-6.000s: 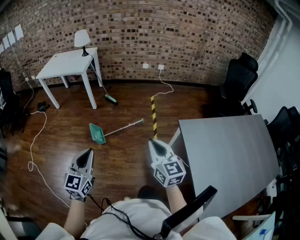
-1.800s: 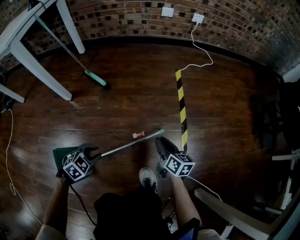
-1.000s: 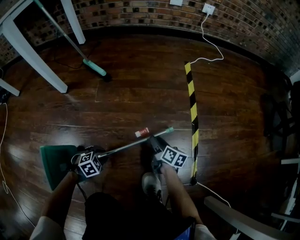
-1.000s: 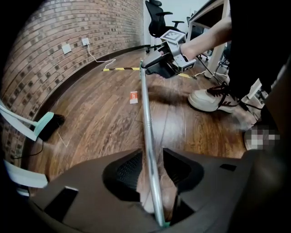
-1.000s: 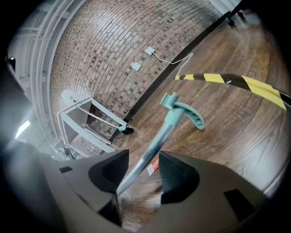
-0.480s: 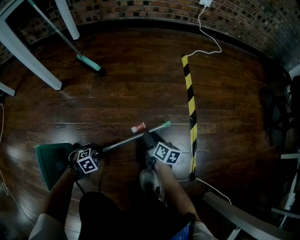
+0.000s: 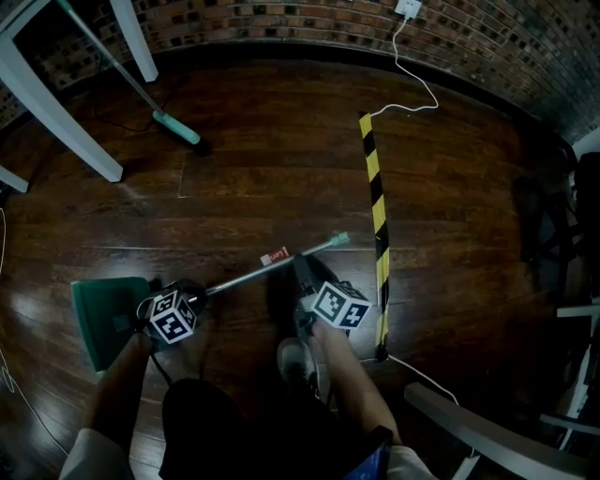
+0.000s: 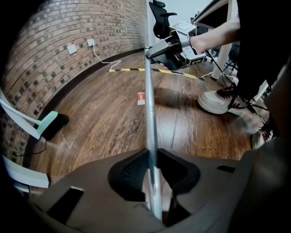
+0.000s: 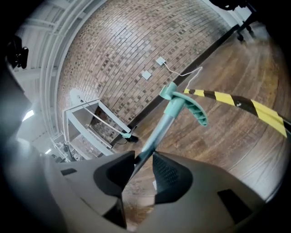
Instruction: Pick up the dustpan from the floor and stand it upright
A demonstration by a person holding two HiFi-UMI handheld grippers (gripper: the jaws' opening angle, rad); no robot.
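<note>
**Tools.** Two grippers, both on the same item.
- The left gripper has just been closing its jaws. They now clamp the metal handle of the dustpan at the end nearest the pan, and the pole runs straight out between the pads.
- The right gripper has also just been closing its jaws. They now pinch the same handle further along, with the teal grip projecting just beyond its tips.

**Dustpan.** One, green.
- The pan sits low over the wooden floor, just outboard of the left gripper. Whether it touches the boards cannot be told.
- The handle slants from the left gripper across to the right one. It is not upright.

**Other items.**
- One small red-and-white label lies on the floor just ahead of the right gripper's tips, beside the handle.
- One yellow-and-black striped strip runs from the right gripper's outer side away toward the brick wall.
- One white cable leads from the strip's far end to one wall socket.
- One broom with a teal head stands well ahead of the left gripper, leaning under one white table.
- One pale shoe is just behind the right gripper.
</note>
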